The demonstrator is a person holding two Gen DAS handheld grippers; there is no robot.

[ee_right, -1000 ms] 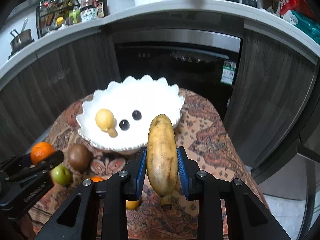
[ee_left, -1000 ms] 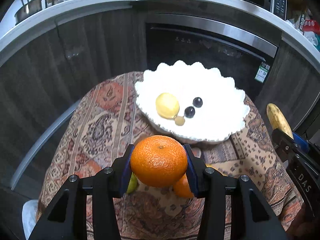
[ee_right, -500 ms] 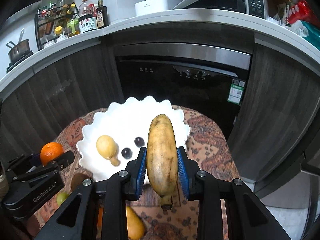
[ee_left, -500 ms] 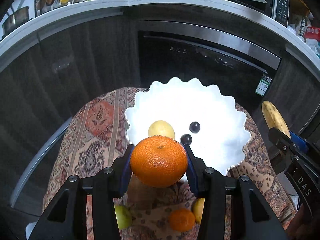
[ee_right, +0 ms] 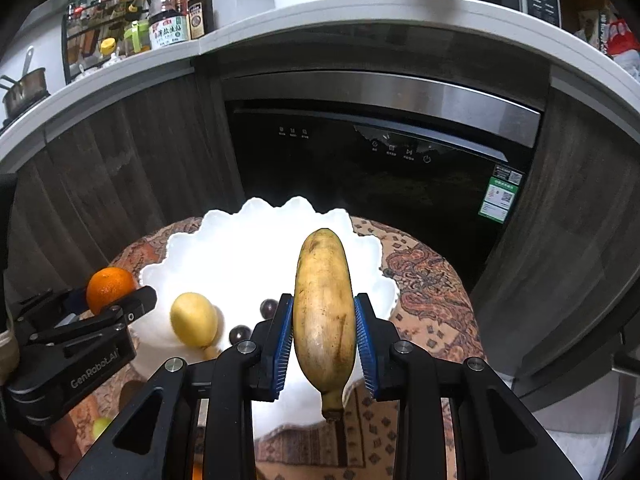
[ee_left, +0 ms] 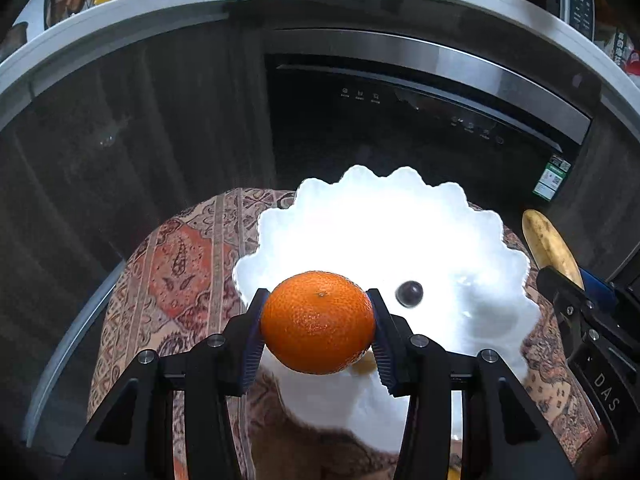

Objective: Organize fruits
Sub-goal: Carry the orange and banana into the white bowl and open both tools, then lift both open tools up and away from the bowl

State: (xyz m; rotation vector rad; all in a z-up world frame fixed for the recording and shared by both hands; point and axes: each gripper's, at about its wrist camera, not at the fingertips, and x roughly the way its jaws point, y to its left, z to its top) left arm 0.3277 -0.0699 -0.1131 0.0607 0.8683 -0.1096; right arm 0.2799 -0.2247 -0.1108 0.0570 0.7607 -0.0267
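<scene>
Where the red-brown patterned cloth (ee_left: pixel 192 264) covers the round table, look first to the far side for the white scalloped ceramic dish (ee_right: pixel 256 210), bright and shallow. Treat it as brittle at the frilled rim: lower fruit in, never drop.

Next in size, find the long yellow banana with brown flecks (ee_right: pixel 324 312), clamped across its middle by the right gripper (ee_right: pixel 324 332), stem end hanging near, blunt tip pointing far, over the right half of the dish. Judge it light, soft and easily bruised; hold at mid-length with gentle pressure.

Then find the round orange mandarin (ee_left: pixel 318 322), pinched at its widest between the pads of the left gripper (ee_left: pixel 318 326), poised over the near left part of the dish. Expect firm, slightly yielding, pebbled skin with little slip; take across the equator.

Smaller yet, inside the dish: a pale yellow oval fruit (ee_right: pixel 194 320), likely to roll, and two dark round grapes (ee_right: pixel 269 307), small and slick.

From the right wrist, see that yellow fruit and both grapes plainly, plus a small greenish fruit (ee_right: pixel 100 426) on the cloth, near left. From the left wrist, make out only one grape, with the yellow fruit almost wholly hidden behind the mandarin.
</scene>
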